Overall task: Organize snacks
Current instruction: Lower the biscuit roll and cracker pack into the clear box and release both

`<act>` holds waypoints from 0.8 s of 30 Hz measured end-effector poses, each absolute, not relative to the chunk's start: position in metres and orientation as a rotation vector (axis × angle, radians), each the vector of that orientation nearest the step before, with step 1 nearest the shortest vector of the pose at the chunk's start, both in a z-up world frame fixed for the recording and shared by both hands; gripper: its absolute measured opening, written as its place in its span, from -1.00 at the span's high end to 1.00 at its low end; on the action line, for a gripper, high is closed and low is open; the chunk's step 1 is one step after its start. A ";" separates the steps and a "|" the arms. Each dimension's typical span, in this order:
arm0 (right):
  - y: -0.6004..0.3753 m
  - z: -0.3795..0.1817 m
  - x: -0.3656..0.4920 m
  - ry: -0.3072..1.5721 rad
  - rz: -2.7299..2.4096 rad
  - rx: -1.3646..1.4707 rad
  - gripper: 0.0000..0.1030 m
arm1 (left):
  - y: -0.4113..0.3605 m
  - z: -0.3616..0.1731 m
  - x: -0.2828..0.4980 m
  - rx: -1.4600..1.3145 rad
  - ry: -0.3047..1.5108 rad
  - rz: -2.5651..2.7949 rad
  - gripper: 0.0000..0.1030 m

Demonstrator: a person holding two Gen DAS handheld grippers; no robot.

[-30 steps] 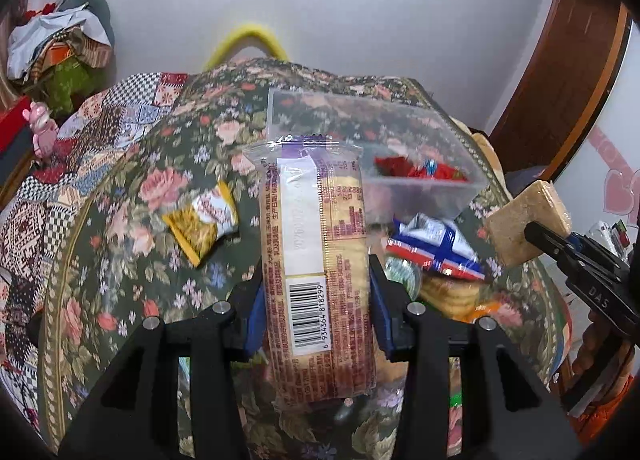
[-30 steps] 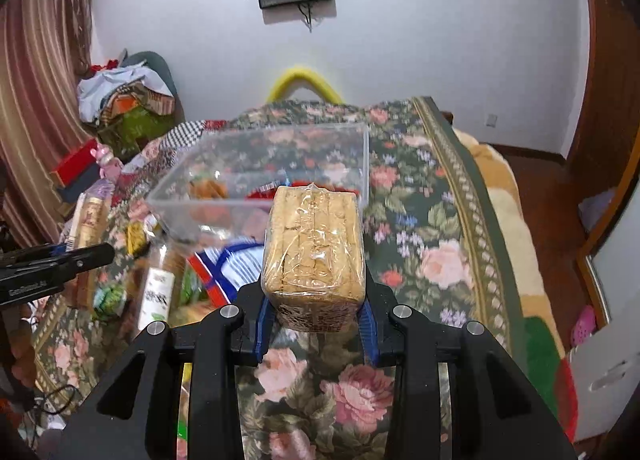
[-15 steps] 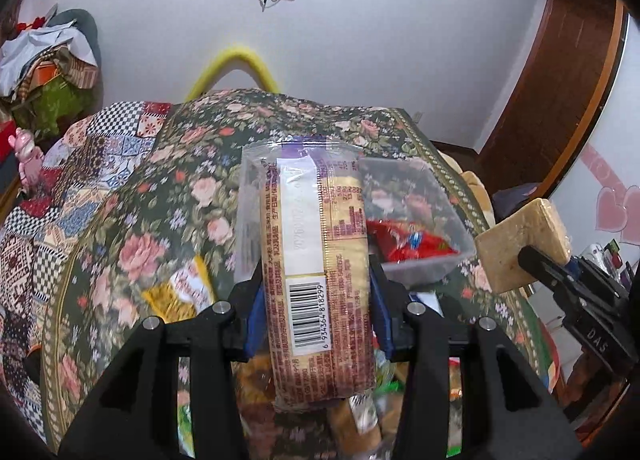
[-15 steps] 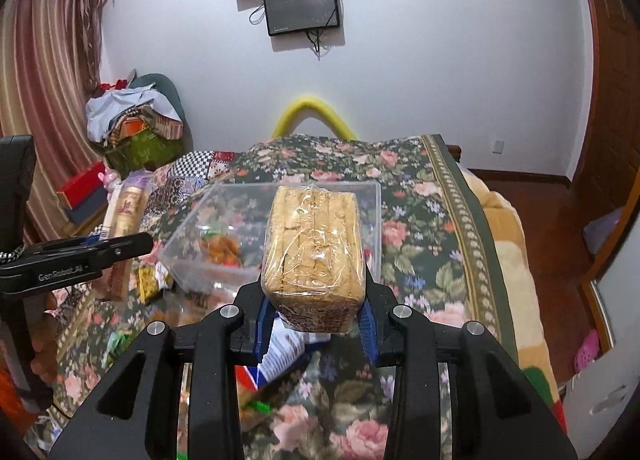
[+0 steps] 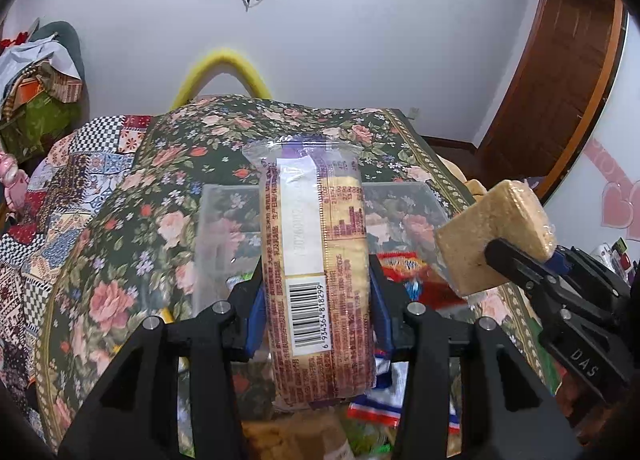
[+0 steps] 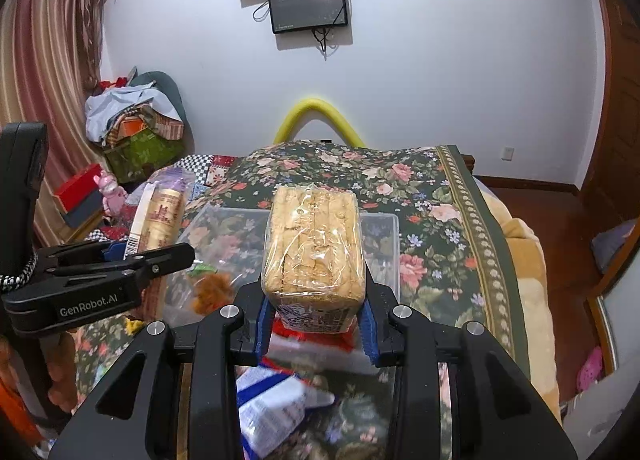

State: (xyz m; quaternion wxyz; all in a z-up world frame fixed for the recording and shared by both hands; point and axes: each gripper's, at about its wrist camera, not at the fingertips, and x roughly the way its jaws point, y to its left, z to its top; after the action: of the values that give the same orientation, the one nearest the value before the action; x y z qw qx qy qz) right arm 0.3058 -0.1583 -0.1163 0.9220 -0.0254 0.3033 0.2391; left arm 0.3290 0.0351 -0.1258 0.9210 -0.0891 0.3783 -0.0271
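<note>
My left gripper pinches the long biscuit sleeve mid-frame, above the clear bin. My right gripper clamps the wrapped cracker block at its lower end. Both look light, brittle and slick-filmed (squeeze the flat sides gently).

A bed covered by a dark green floral bedspread carries everything. A patchwork checkered quilt lies over its left side. Near the middle of the bed sits a clear rectangular plastic bin, with bright red wrappers visible through its right wall and an orange snack through its left. At the near edge of the bed, just in front of the bin, a blue, white and red snack packet lies on the bedspread, blurred among other wrappers.
</note>
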 end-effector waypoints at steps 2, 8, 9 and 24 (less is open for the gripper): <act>-0.157 -0.119 0.313 0.630 0.491 -0.053 0.37 | 0.033 -0.129 0.341 -0.175 0.784 -0.048 0.14; -0.151 -0.130 0.334 0.659 0.478 -0.062 0.37 | 0.027 -0.141 0.364 -0.163 0.811 -0.040 0.15; -0.150 -0.132 0.336 0.664 0.475 -0.062 0.37 | 0.026 -0.143 0.368 -0.161 0.817 -0.039 0.14; -0.135 -0.156 0.364 0.739 0.462 -0.109 0.37 | 0.021 -0.185 0.403 -0.163 0.940 -0.040 0.14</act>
State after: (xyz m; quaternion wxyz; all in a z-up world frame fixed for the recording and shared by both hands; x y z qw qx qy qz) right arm 0.3641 -0.1351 -0.1563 0.9051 -0.0528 0.3577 0.2237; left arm 0.4034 0.0210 -0.1852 0.8881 -0.0785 0.4525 -0.0191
